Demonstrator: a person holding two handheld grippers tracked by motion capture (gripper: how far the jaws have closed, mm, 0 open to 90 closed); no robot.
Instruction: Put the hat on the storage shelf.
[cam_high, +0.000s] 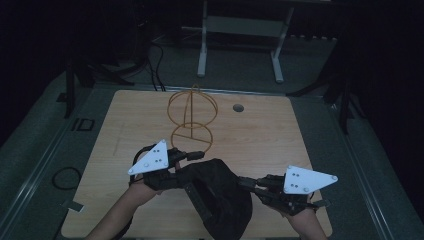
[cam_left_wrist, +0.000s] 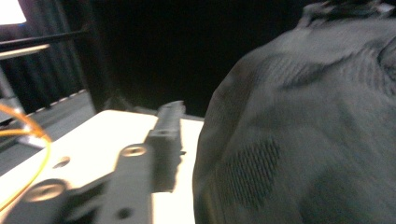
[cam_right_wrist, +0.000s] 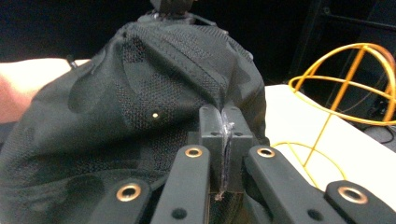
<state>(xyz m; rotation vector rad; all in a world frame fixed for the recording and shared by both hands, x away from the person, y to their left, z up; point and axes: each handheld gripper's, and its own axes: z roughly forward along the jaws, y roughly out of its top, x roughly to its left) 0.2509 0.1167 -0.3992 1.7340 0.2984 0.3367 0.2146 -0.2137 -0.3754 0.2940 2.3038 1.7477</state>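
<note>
Dim light and dark curtains surround a pale wooden table (cam_high: 260, 135), with a white metal frame (cam_high: 240, 30) standing on the floor beyond it and a loose cable (cam_high: 65, 177) on the floor to its left. Going left to right across the high view: the left gripper (cam_high: 192, 156) comes in under its grey three-cornered plate and meets the left side of a black fabric cap (cam_high: 220, 195), though whether its jaws are closed on cloth I cannot tell — the left gripper view shows one jaw against bare tabletop and the cap's mesh (cam_left_wrist: 299, 135) bulging just beside it, blurred. Behind them, toward the table's middle, stands a yellow wire stand (cam_high: 192, 117), two hoops on an upright rod, well apart from the cap. The cap itself sits near the front edge between the two hands, slumped and creased. On its right the right gripper (cam_high: 247, 183) is pinched tight on a fold of the cloth; the right gripper view shows its jaws (cam_right_wrist: 222, 140) pressed together with the seam caught between them. By the look of it the cap is light, soft and floppy, with no shape of its own — it would likely sag from any single hold, so seams, the rim or the stiffer brim seem the surest places to take it, one at each side. The wire stand looks light enough to tip if bumped.
</note>
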